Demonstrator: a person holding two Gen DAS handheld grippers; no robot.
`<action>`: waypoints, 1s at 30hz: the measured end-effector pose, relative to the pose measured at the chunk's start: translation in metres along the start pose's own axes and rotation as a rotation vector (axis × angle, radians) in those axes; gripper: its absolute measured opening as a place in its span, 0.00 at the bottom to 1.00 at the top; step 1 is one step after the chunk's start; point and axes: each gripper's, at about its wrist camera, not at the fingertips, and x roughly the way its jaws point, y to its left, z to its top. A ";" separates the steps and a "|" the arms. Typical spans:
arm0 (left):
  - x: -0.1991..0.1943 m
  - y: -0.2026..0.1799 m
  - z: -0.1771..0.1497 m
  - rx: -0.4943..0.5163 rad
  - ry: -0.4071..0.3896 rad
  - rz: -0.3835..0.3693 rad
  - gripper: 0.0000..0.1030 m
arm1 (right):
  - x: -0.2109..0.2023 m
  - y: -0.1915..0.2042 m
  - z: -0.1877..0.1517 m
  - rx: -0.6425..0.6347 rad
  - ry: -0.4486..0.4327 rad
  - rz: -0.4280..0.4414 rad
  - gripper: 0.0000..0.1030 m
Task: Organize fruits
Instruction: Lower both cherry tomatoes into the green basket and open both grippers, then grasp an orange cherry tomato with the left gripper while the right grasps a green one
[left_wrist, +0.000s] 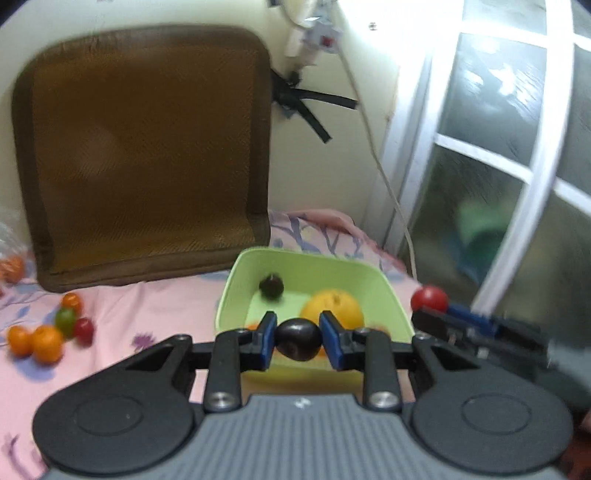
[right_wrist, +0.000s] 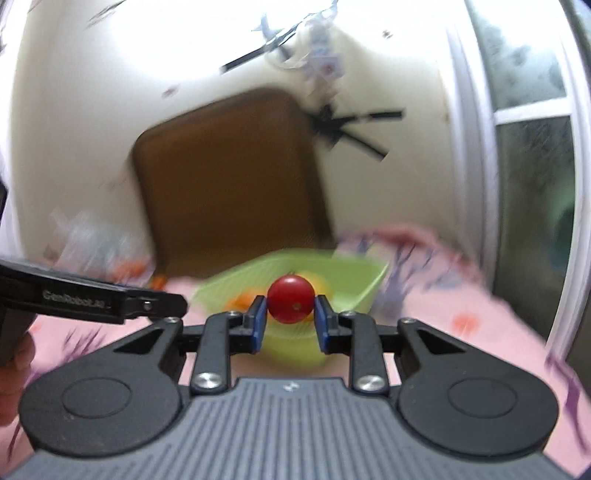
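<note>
Fruits were what I had in both grippers at that moment. My left gripper (left_wrist: 298, 338) was clamped on a dark plum-like fruit (left_wrist: 298, 339), its blue pads (left_wrist: 266, 338) pressing on either side of it. Just beyond those jaws sat the green bin (left_wrist: 384, 291), and inside it I saw a large orange (left_wrist: 334, 306) directly ahead of the held fruit and a small dark fruit (left_wrist: 271, 287) further in, toward the left wall. A bit of another orange piece showed by the left pad, too hidden to identify.

To the right of the left jaws, just off the bin's right rim, my right gripper (left_wrist: 430, 314) came into view holding a red cherry tomato (left_wrist: 429, 298). In the right wrist view that right gripper (right_wrist: 290, 312) was closed on the tomato (right_wrist: 290, 300), with the bin (right_wrist: 354, 291) right behind it, though the picture was blurred. The left gripper's finger (right_wrist: 155, 304) reached in from the left of those jaws.

Far out to the left of the left jaws, a loose cluster of fruits (left_wrist: 48, 332) lay on the pink floral sheet (left_wrist: 147, 317): oranges, one green and one red. Behind all that, a brown cushion (left_wrist: 147, 155) leaned against the wall, and a window (left_wrist: 498, 147) stood to the right.
</note>
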 end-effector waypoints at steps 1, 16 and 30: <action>0.012 0.003 0.007 -0.031 0.018 -0.015 0.26 | 0.009 -0.004 0.004 0.002 -0.002 -0.014 0.29; 0.035 0.027 0.020 -0.136 0.019 0.017 0.36 | 0.041 -0.017 -0.004 -0.004 -0.038 -0.080 0.44; -0.091 0.194 -0.060 -0.264 -0.018 0.449 0.36 | 0.020 0.006 -0.006 -0.076 -0.118 -0.051 0.43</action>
